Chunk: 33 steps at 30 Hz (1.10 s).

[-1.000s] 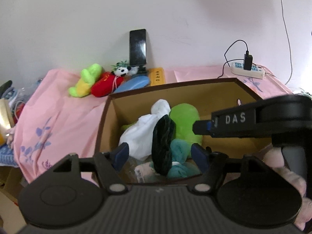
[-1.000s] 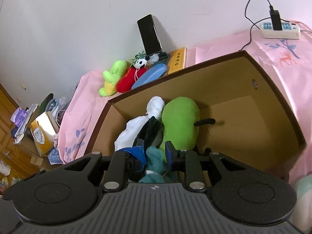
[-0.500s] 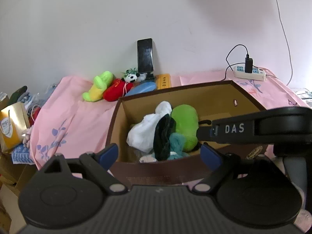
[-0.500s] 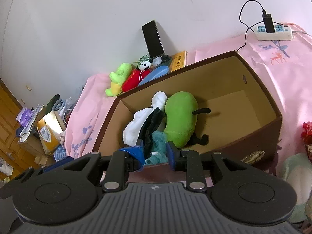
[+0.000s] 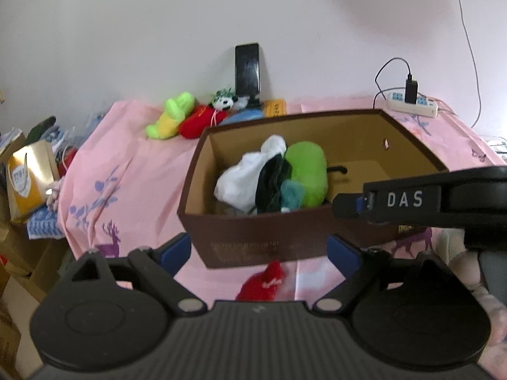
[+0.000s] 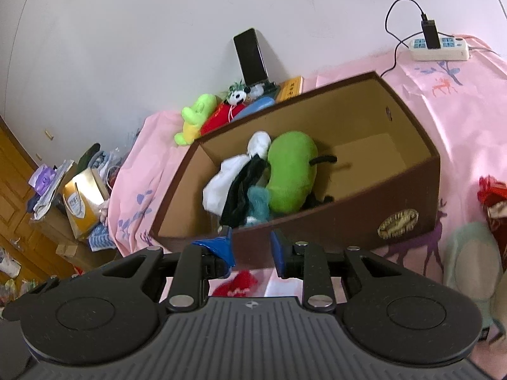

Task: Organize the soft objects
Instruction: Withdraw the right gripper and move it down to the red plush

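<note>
Facing the brown box (image 5: 285, 237) from the front with the left gripper (image 5: 258, 248) spread wide and nothing between its blue pads (image 5: 177, 247); jaws just opened. Pointing the right gripper (image 6: 251, 247) at the same front wall, pads parted by a narrow gap after just opening a little, gripping nothing. Seen also from the left wrist as a black bar lettered "DAS", crossing in from the right at the box's near right corner.

Resting on a pink printed cloth (image 5: 126, 164), open top upward. Containing, packed into the left half:
- white soft piece (image 5: 244, 180), against the left side;
- dark fabric item (image 5: 272, 183), touching the white piece;
- teal soft item (image 5: 291, 196), low against the near wall;
- green plush (image 5: 309, 174), with black limbs, to the right of the rest.

Leaving the right half of the box floor bare.

Lying outside on the cloth:
- red soft item (image 5: 263, 281), just in front of the box, below both grippers;
- pale green soft item (image 6: 472, 259), near the box's right front corner;
- red-and-white item (image 6: 491, 190), at the right edge, partly cut off.

Grouped behind the box along the wall: yellow-green plush (image 5: 171, 117), red plush (image 5: 199, 120), small panda (image 5: 225, 103), blue item partly hidden by the rim. Propped upright behind these, a dark phone (image 5: 247, 69). Placed at the far right, a white power strip (image 5: 412, 106) with a black plug.
</note>
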Available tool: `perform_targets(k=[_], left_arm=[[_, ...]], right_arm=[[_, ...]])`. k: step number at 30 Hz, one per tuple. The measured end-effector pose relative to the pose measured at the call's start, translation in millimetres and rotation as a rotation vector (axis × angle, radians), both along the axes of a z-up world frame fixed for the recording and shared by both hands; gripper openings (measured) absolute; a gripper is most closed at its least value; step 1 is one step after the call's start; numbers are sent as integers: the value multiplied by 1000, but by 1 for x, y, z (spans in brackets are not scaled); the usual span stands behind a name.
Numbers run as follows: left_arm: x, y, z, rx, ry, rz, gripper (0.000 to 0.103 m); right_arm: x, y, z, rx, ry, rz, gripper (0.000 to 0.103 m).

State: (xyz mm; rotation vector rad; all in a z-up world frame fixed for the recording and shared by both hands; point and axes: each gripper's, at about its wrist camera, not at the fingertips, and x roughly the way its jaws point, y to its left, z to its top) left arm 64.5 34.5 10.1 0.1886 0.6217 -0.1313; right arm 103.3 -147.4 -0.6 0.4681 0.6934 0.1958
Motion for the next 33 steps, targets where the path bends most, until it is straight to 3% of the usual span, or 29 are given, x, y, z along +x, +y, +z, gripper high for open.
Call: perform_targets(k=[11,33], left_arm=[[-7,8,-24,-38,108,18,95],[-2,22,-62,-41,204,30,95]], right_arm=[[-12,9,-22,-30,68,18,10],[-12,22,-55,-67,180,50,11]])
